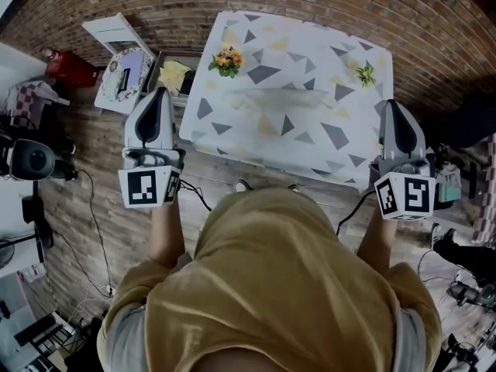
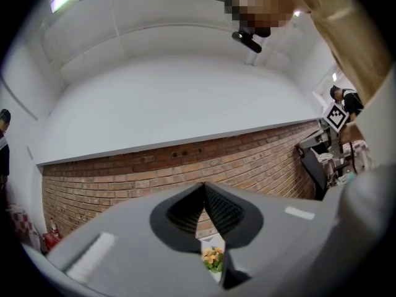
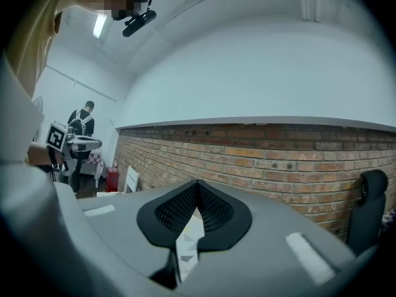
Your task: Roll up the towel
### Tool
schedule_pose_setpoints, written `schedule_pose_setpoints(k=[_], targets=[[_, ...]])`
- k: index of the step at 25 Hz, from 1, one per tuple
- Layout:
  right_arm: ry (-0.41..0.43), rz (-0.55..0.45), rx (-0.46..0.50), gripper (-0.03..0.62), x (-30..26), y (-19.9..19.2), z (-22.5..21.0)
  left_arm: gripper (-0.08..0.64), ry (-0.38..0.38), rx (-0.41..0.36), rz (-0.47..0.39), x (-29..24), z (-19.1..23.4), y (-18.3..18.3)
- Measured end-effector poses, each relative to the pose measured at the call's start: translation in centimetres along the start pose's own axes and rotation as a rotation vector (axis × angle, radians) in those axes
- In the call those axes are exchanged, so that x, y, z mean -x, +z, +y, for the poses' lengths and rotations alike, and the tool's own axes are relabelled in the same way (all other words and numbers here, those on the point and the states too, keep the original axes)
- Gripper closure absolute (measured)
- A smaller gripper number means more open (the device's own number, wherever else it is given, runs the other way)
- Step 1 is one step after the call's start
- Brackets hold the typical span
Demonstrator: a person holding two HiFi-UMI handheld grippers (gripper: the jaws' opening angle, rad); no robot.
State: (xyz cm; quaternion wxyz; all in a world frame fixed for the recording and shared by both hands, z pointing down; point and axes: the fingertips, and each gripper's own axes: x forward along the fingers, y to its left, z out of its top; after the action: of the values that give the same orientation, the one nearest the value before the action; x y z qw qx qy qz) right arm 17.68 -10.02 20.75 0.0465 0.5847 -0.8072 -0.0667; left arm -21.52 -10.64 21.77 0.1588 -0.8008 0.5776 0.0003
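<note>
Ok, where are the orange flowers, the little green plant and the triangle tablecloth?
orange flowers (image 1: 227,59), head view, on the blossoms.
little green plant (image 1: 365,74), head view, on its leaves.
triangle tablecloth (image 1: 310,118), head view, on a bare middle patch.

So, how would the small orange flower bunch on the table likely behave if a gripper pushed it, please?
The orange flower bunch looks small and probably light, so a push would likely slide or tip it. It stands on the patterned cloth, which may bunch up under it. Its petals seem delicate.
</note>
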Motion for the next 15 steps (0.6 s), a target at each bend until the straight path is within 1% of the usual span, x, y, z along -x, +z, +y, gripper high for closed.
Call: schedule_pose_setpoints(k=[10,15], targets=[[0.038,0.008,-0.008,0.588,0.2,-0.3,1.6,0.497,-0.001,0.034,0.015,0.6,-0.5,-0.7],[0.044,0.011,-0.012,0.588,0.1,-0.4,1.9,0.497,0.005,0.037,0.021,1.2,-0.4,-0.8]])
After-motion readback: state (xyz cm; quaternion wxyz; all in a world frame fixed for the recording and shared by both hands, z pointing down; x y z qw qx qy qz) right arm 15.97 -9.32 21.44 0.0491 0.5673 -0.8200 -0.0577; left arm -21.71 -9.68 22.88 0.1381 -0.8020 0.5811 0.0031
